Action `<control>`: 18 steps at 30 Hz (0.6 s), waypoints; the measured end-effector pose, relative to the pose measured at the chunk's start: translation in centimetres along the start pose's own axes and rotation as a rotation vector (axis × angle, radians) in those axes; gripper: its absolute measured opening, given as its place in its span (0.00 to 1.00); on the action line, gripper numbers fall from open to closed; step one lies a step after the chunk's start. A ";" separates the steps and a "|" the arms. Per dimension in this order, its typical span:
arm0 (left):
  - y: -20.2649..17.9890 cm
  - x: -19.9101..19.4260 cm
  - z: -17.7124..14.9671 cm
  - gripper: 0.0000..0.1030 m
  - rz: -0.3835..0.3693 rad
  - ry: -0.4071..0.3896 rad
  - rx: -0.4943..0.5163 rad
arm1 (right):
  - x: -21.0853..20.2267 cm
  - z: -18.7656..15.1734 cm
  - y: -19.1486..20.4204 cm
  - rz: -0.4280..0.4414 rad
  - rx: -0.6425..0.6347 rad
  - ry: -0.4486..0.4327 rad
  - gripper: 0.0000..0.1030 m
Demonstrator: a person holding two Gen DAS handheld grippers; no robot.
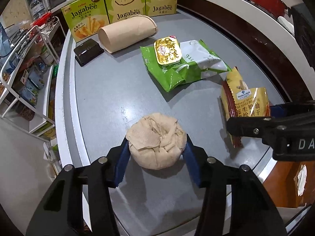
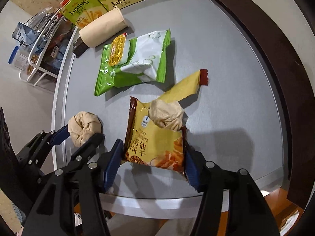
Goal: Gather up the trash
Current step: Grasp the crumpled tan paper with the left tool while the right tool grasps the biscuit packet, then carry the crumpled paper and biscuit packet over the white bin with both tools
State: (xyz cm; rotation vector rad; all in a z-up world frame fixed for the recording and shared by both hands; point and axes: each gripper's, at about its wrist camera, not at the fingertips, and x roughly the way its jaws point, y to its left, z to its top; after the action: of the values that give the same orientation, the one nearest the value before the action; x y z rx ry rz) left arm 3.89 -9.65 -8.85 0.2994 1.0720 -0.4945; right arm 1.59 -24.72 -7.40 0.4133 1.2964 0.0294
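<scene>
Your left gripper (image 1: 156, 147) was clamped on the tissue wad (image 1: 156, 140), blue pads pressed into both flanks, near the front edge of the table (image 1: 110, 90). That wad looked feather-light and soft: it would squash rather than slip, so a grip across its widest part suited it, and there was nothing to break.

Your right gripper (image 2: 153, 159) had its pads against both side edges of the yellow wrapper (image 2: 155, 143), which lay at the table's front with a second wad (image 2: 166, 116) stuffed in its torn mouth. From this view I judged the pads were pinching it, though how firmly was hard to tell. The film looked thin, glossy and slick; squeezed edge to edge it would buckle, and the loose wad could tumble out if you tipped it. A hold lower on the body, mouth kept up, seemed safer.

Further back lay a green wrapper (image 1: 177, 72) with a small gold tub (image 1: 167, 50) on it, a paper cup (image 1: 126, 34) on its side, a black tray (image 1: 88, 52) and three snack boxes (image 1: 122, 5). The table was smooth, grey, round and white-rimmed; a wire shelf (image 1: 25, 74) of goods stood to its left.
</scene>
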 end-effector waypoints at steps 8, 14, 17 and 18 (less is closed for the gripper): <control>1.8 -1.8 -0.2 0.51 -0.058 -0.034 -0.111 | -1.4 -0.1 0.1 0.068 -0.002 -0.020 0.55; 2.7 -3.5 -0.6 0.51 -0.061 -0.065 -0.152 | -2.5 0.1 0.0 0.083 -0.017 -0.032 0.55; 3.0 -4.5 -1.0 0.51 -0.058 -0.081 -0.154 | -3.4 -0.1 0.2 0.100 -0.026 -0.046 0.55; 3.0 -4.8 -1.2 0.51 -0.057 -0.085 -0.154 | -3.7 -0.1 0.2 0.102 -0.030 -0.051 0.55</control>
State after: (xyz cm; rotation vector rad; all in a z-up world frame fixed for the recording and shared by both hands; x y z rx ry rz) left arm 2.70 -5.38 -5.11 0.1117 1.0319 -0.4685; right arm 0.48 -25.36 -3.97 0.4521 1.2220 0.1232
